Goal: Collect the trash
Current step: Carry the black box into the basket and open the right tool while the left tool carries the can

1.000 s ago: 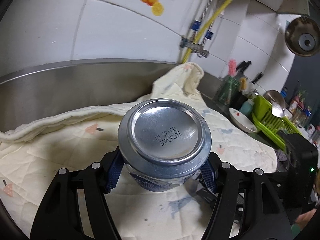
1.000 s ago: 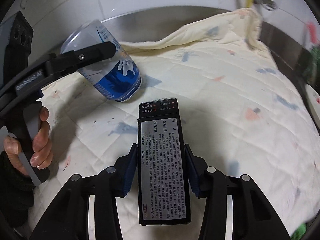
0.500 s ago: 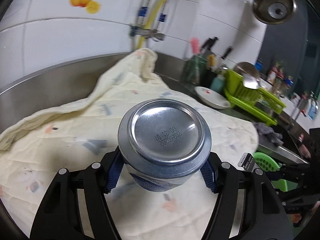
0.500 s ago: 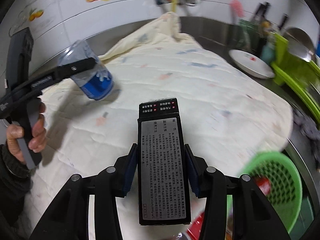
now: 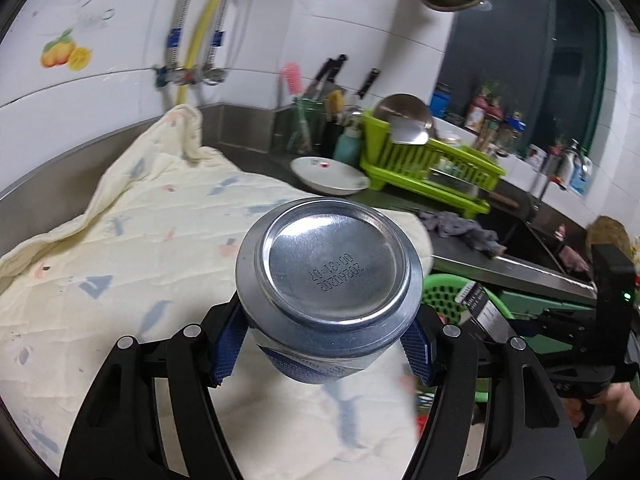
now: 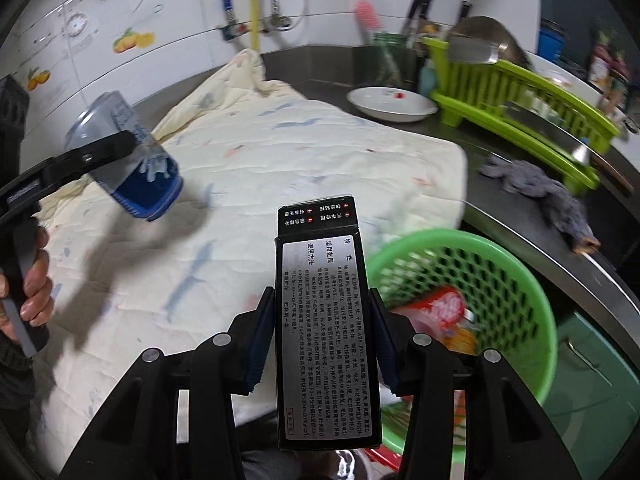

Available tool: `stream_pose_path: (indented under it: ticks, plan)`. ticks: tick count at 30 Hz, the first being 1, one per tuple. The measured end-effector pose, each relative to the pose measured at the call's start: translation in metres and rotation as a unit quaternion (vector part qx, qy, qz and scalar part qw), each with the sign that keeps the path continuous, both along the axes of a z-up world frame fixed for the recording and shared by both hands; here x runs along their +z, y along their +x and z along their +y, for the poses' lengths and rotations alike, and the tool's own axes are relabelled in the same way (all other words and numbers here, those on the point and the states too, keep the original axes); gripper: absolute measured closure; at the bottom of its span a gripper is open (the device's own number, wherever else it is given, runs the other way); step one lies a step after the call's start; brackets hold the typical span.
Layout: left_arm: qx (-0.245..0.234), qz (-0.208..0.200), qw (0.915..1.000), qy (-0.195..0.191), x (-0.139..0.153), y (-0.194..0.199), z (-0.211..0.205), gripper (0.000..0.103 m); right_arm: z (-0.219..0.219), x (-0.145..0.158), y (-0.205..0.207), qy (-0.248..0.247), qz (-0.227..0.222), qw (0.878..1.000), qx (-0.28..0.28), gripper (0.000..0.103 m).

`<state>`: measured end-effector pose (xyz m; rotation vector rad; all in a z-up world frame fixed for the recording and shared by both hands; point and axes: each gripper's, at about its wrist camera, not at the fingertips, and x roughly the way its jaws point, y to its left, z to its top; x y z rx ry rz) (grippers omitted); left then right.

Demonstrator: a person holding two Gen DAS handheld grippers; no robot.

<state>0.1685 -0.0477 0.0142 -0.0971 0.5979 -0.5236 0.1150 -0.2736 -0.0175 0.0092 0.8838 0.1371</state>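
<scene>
Aluminium can (image 5: 328,276) points base-first at the left wrist camera.

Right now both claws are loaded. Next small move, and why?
Probably carry the right claw on over the green basket and only then open it. It grips the black box, and the basket, already holding wrappers, lies just to its right. The left claw grips the can and can follow.

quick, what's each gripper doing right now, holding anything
left gripper: closed on the drink can, bottom end facing the camera.
right gripper: closed on the black box with printed text.
</scene>
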Motion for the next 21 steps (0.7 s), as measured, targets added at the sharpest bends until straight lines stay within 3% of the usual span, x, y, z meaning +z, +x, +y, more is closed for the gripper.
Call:
stream_pose_path:
  ticks: [7, 21]
  plan:
    - [-0.036, -0.003, 0.9992, -0.016, 0.006, -0.026, -0.042, 0.037, -0.048, -0.004, -0.022, -0.038, -0.002, 0.997, -0.065, 0.059]
    - [-0.095, 0.022, 0.9952, -0.013, -0.003, -0.043, -0.127, 0.037, -0.138, -0.028, -0.034, -0.01, 0.014, 0.986, -0.169, 0.058]
